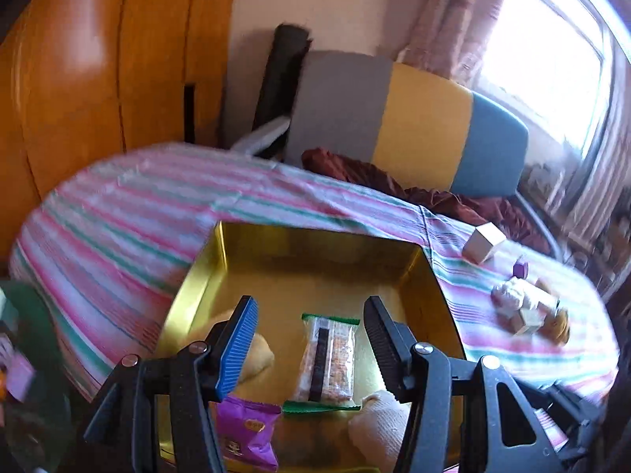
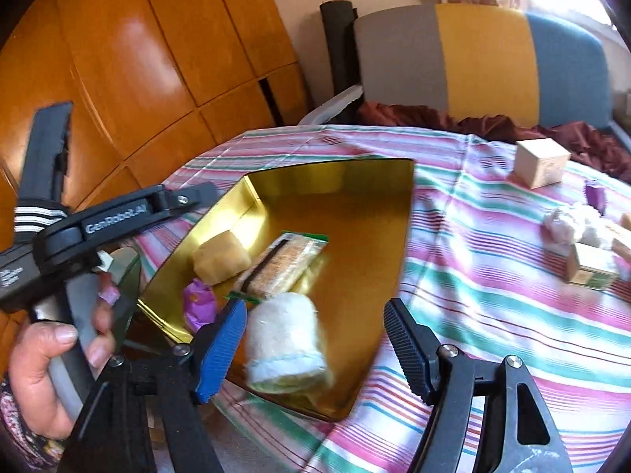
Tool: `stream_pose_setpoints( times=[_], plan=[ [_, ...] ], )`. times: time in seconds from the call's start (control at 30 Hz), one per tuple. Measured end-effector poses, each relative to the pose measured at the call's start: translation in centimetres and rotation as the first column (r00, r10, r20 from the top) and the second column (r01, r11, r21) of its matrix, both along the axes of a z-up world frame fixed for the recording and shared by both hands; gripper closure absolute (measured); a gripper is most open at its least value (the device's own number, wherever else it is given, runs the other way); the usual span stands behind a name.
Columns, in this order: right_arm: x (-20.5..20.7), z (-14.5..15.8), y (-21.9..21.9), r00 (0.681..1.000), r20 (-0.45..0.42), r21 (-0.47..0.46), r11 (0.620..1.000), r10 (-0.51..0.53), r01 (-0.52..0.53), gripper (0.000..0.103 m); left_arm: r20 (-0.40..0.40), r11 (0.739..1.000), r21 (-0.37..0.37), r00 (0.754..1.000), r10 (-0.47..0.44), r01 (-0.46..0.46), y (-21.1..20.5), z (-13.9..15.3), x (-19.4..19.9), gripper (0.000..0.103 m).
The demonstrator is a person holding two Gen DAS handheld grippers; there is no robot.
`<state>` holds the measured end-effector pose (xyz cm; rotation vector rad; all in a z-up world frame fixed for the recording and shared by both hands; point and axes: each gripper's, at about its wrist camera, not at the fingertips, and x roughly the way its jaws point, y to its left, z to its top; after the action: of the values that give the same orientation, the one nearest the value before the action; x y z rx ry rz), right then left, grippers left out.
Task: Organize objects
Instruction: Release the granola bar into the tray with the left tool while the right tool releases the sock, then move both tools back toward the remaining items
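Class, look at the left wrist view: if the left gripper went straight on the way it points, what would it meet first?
Probably the clear snack bar packet lying in the gold tin; it sits between the left gripper's open fingers, though depth is uncertain.

Each hand-held gripper is black plastic with silver screws, one ribbed blue pad, one black. "GenRobot.AI" lettering; bare-skinned hand, patterned sleeve.

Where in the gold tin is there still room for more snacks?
The gold tin is bare in its far half. The near end is crowded: cracker pack, white roll, yellow cake, purple packet.
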<state>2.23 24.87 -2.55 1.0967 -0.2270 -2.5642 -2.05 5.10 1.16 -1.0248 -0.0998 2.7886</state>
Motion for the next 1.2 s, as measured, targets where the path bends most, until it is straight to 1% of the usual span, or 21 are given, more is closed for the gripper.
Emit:
stream_pose_setpoints(
  times=[0.13,0.2,0.33,0.47,0.5,0.53,0.67,0.77,0.83,0.97,1.07,1.2],
  plan=[
    [0.9,0.5,2.1,0.999,-0.010,0.017,0.999,-0.042,0.043,0.030,-0.037,0.995,-0.073,0.997,-0.063,0.061,2.4,0.8,1.2,0.046],
    [1.3,0.8,3.4,0.998,-0.019,0.036,0.997,-0.062,0.062,0.030,-0.018,0.992,-0.100,0.996,-0.082,0.079,3.5,0.9,1.5,0.046],
    [2.2,1.2,6.4,0.993,-0.024,0.078,0.990,-0.118,0.119,0.030,0.029,0.984,-0.076,0.987,-0.158,0.160,5.6,0.9,1.8,0.046],
    [2.8,1.2,9.5,0.984,-0.019,0.078,0.981,-0.178,0.179,0.030,0.116,0.968,0.027,0.961,-0.250,0.249,7.5,0.2,1.6,0.046],
    [3.0,1.2,10.1,0.981,-0.018,0.077,0.978,-0.191,0.192,0.030,0.130,0.966,0.038,0.957,-0.259,0.256,8.1,0.0,1.6,0.046],
    [3.2,1.2,10.8,0.979,-0.017,0.079,0.976,-0.203,0.204,0.030,0.136,0.964,0.043,0.954,-0.266,0.262,8.6,-0.1,1.7,0.046],
    [3.9,1.1,12.7,0.973,-0.025,0.110,0.966,-0.231,0.232,0.030,0.178,0.947,0.076,0.931,-0.320,0.311,10.7,-0.6,1.9,0.046],
    [4.6,0.9,14.6,0.966,-0.026,0.122,0.959,-0.256,0.257,0.029,0.226,0.934,0.047,0.907,-0.355,0.354,13.2,-1.4,1.8,0.046],
    [4.9,0.8,15.7,0.961,-0.025,0.132,0.952,-0.277,0.278,0.029,0.240,0.924,0.055,0.893,-0.380,0.379,14.6,-1.9,1.9,0.046],
    [5.6,0.3,18.4,0.946,-0.012,0.148,0.935,-0.324,0.322,0.029,0.237,0.891,0.024,0.863,-0.446,0.453,18.0,-2.1,3.1,0.046],
    [6.1,0.0,20.6,0.930,0.001,0.170,0.916,-0.368,0.362,0.029,0.244,0.852,0.021,0.824,-0.512,0.523,20.9,-2.2,4.2,0.046],
    [6.7,0.0,23.9,0.904,0.007,0.194,0.887,-0.428,0.419,0.028,0.239,0.805,0.024,0.778,-0.581,0.593,24.0,-2.4,5.6,0.046]
  ],
)
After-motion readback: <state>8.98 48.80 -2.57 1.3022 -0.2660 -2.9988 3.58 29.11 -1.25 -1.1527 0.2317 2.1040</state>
